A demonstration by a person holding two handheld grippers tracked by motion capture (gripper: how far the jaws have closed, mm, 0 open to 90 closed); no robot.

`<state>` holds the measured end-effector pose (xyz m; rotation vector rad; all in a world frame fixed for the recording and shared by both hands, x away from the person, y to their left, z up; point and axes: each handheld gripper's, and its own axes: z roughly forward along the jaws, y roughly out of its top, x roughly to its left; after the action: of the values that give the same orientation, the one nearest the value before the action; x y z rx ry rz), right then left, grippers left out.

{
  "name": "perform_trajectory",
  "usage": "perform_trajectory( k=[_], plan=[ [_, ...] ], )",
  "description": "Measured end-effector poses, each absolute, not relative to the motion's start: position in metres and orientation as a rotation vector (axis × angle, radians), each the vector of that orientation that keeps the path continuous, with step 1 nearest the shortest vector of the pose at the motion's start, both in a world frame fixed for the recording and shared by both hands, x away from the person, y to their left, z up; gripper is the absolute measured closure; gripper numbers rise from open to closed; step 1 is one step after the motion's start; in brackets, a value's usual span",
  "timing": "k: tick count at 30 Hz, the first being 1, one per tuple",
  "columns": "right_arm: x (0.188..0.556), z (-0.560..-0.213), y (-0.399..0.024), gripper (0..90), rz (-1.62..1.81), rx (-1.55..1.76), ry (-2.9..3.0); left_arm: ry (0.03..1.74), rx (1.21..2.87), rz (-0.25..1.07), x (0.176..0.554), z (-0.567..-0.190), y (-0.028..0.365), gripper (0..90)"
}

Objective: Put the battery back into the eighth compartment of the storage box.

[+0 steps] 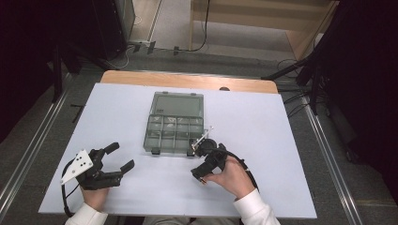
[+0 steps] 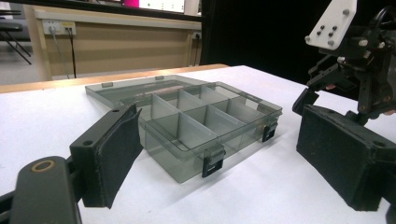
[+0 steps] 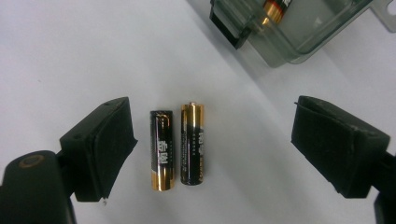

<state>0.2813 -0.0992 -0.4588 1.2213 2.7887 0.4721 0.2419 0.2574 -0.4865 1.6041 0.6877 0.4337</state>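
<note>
Two black-and-gold AA batteries [image 3: 162, 150] [image 3: 192, 143] lie side by side on the white table, just in front of the box's latch corner. My right gripper [image 3: 215, 116] hangs over them, open, with one jaw on each side and neither touching. The clear grey compartment box [image 1: 174, 123] sits mid-table with its lid folded back; another battery [image 3: 275, 9] lies in its near corner cell. In the high view, my right gripper [image 1: 202, 161] points down beside the box's front right corner. My left gripper [image 1: 123, 155] rests open at the front left, holding nothing, facing the box [image 2: 187, 116].
The white table top [image 1: 281, 154] has bare room on both sides of the box. A wooden strip [image 1: 187, 80] runs along the far edge. Floor rails and cables lie beyond the table. The right gripper [image 2: 327, 84] shows at the right of the left gripper view.
</note>
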Motion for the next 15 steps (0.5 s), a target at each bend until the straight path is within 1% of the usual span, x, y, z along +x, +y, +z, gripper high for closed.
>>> perform_trajectory(
  k=[3, 6, 7, 8, 9, 10, 11, 12, 13, 15],
  plan=[
    [0.2824, -0.4612, -0.0983, 16.0, 0.443, 1.217, 2.795, 0.689, 1.608, 0.432, 0.2422, -0.4869, 0.2571, 13.2],
    [0.2839, -0.4626, -0.099, 20.5, 0.417, 1.226, 2.804, 0.689, 1.609, 0.428, 0.2423, -0.4871, 0.2565, 13.2],
    [0.2843, -0.4632, -0.0994, 23.1, 0.415, 1.228, 2.804, 0.688, 1.611, 0.429, 0.2422, -0.4871, 0.2566, 13.2],
    [0.2846, -0.4638, -0.1003, 27.6, 0.403, 1.223, 2.813, 0.689, 1.608, 0.428, 0.2422, -0.487, 0.2566, 13.2],
    [0.2846, -0.4638, -0.1003, 27.6, 0.403, 1.223, 2.813, 0.689, 1.608, 0.428, 0.2422, -0.487, 0.2566, 13.2],
    [0.2849, -0.4644, -0.1005, 29.9, 0.4, 1.217, 2.816, 0.688, 1.608, 0.429, 0.2424, -0.4869, 0.257, 13.2],
    [0.2847, -0.4652, -0.1006, 36.6, 0.386, 1.221, 2.816, 0.688, 1.606, 0.428, 0.2424, -0.4869, 0.257, 13.2],
    [0.2847, -0.4661, -0.1006, 40.9, 0.381, 1.22, 2.83, 0.685, 1.603, 0.426, 0.2423, -0.4867, 0.2572, 13.2],
    [0.2847, -0.4661, -0.1006, 40.9, 0.381, 1.22, 2.83, 0.685, 1.603, 0.426, 0.2423, -0.4867, 0.2572, 13.2],
    [0.2838, -0.4672, -0.0992, 48.5, 0.344, 1.228, 2.841, 0.685, 1.604, 0.425, 0.2426, -0.4869, 0.2571, 13.2]
  ],
)
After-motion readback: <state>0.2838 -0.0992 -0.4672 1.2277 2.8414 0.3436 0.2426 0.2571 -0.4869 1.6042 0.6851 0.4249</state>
